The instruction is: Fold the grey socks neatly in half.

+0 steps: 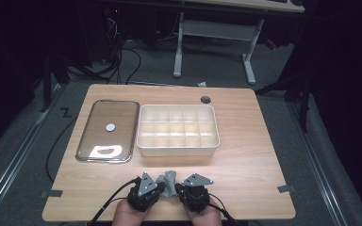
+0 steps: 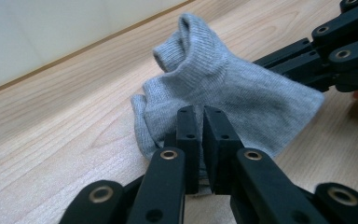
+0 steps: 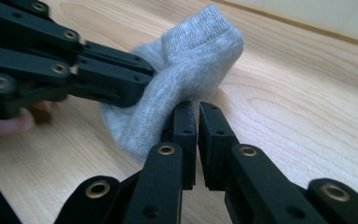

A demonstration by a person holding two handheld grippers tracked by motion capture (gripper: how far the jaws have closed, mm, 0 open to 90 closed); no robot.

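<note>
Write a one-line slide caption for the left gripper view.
Left gripper shut on a grey sock on the wooden table.

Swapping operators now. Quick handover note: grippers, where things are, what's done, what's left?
Left gripper: shut on one edge of the grey sock.
Right gripper: shut on the sock's other side.
The sock sits bunched on the table at the near edge, between the two grippers.
The divided box sits mid-table with nothing visible in its compartments; its clear lid lies flat to its left.
Done: sock gripped from both sides.
Left: probably fold the sock and put it in a compartment.
</note>
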